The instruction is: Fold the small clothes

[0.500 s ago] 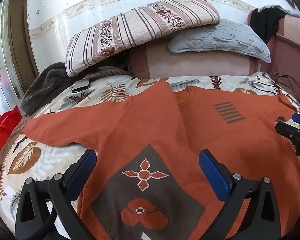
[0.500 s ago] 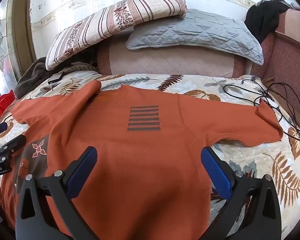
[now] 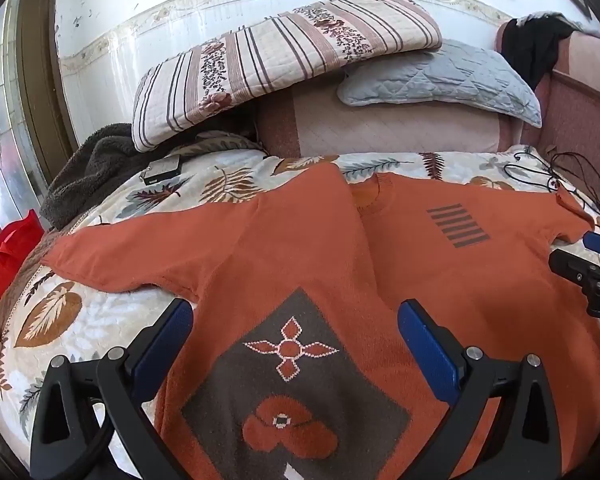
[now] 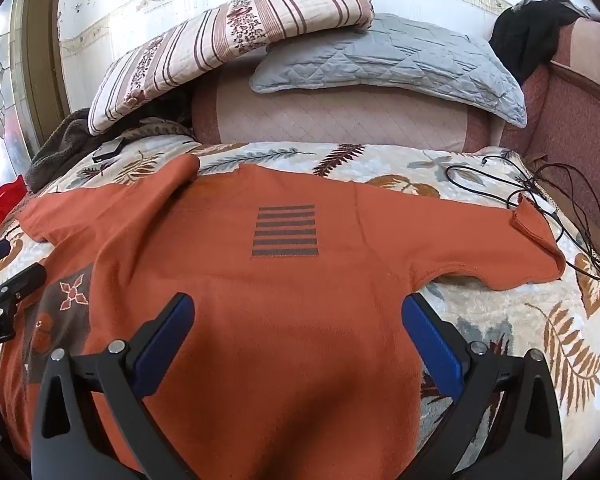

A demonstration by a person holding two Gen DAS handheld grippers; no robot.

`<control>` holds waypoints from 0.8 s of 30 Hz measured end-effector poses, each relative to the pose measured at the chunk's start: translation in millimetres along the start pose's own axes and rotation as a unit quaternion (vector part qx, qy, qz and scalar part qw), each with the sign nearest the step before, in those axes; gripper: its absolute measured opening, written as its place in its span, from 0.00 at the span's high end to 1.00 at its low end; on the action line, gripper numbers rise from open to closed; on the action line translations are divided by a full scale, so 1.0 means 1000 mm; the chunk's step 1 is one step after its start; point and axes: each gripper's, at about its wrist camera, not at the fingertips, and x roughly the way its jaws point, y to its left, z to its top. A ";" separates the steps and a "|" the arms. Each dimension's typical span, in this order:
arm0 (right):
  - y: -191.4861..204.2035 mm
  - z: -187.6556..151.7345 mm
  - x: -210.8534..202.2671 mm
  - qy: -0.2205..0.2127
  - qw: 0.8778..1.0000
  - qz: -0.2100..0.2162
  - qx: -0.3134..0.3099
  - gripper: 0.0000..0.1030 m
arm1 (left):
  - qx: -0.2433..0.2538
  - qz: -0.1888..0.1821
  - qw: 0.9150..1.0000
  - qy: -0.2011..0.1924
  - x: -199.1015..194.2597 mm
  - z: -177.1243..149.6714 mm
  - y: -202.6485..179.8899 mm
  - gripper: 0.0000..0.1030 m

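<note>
Hovering over the bed (image 4: pixel 500 320), both tongs stand spread wide with nothing between the pads: left tongs (image 3: pixel 296 340) above the grey diamond patch with the flower motif, right tongs (image 4: pixel 300 332) above the plain orange body below the striped mark. Orange sweater (image 4: pixel 300 280) lies spread on the leaf-print bedcover, both sleeves out to the sides, its left half apparently lapped over the right along a diagonal edge running up to the neckline (image 3: pixel 364 200). Risks as judged from here: knit looks thick and soft, so a pinch in mid-body may take only the top layer, or both layers where one is wanted, and the fold comes out crooked. Lapped edge near the collar is already uneven; lifting without squaring it first likely carries the skew into every later fold. Right sleeve (image 4: pixel 520 248) ends just beside a tangle of black cables (image 4: pixel 560 208); dragging that sleeve inward could snag or pull them along. Quilted cover may grip the knit and bunch under a slide. Small dark device (image 3: pixel 162 170) near the pillows sits well apart, no concern
</note>
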 end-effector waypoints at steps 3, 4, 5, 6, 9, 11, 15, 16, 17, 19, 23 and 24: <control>-0.001 -0.001 0.001 0.001 1.000 0.000 -0.002 0.00 | -0.001 0.001 1.000 0.003 0.003 0.001 0.002 0.00; -0.001 -0.001 0.001 0.002 1.000 0.001 -0.002 0.00 | -0.001 0.001 1.000 0.003 0.003 0.001 0.002 0.00; -0.001 -0.001 0.001 0.002 1.000 0.001 -0.002 0.00 | -0.001 0.002 1.000 0.003 0.003 0.001 0.002 0.00; -0.001 0.000 0.001 0.002 1.000 0.000 -0.002 0.00 | -0.001 0.002 1.000 0.004 0.004 0.001 0.002 0.00; 0.000 -0.001 0.002 0.003 1.000 -0.001 -0.004 0.00 | -0.001 0.001 1.000 0.009 0.006 0.000 0.002 0.01; 0.001 -0.002 0.003 0.004 1.000 -0.002 -0.005 0.00 | -0.002 0.000 1.000 0.014 0.008 -0.001 0.002 0.01; 0.000 -0.001 0.003 0.004 1.000 -0.002 -0.005 0.00 | -0.003 0.003 1.000 0.014 0.007 0.000 0.003 0.00; 0.000 -0.001 0.003 0.004 1.000 -0.002 -0.005 0.00 | -0.004 0.003 1.000 0.013 0.007 0.000 0.003 0.00; 0.000 -0.001 0.003 0.004 1.000 -0.002 -0.005 0.00 | -0.005 0.003 1.000 0.013 0.007 0.000 0.004 0.00; 0.001 -0.001 0.003 0.005 1.000 -0.002 -0.006 0.00 | -0.007 0.003 1.000 0.012 0.006 0.001 0.005 0.01; 0.002 -0.002 0.003 0.006 1.000 -0.001 -0.009 0.00 | -0.009 0.005 1.000 0.012 0.005 0.001 0.008 0.00; 0.003 -0.001 0.003 0.007 1.000 0.000 -0.010 0.00 | -0.010 0.005 1.000 0.012 0.005 0.001 0.009 0.00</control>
